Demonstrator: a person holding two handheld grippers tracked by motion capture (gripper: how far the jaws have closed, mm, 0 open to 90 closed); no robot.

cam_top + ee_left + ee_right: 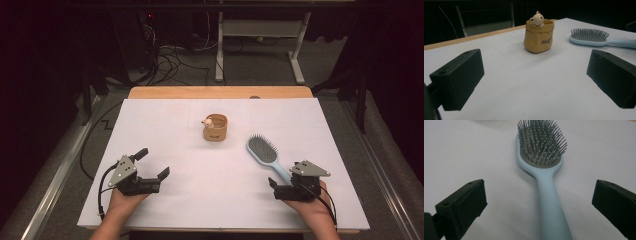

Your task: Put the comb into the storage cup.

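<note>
Dark room, white table [165, 125]. Right gripper [537, 202] spread wide, hairbrush [541, 157] handle lying between its jaws, untouched. Left gripper [534, 80] likewise parted, pouch-shaped cup [539, 35] well ahead. Nothing grasped yet; closing and lifting remain.

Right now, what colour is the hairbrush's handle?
Light blue; the hairbrush handle shows best in the right gripper view.
</note>
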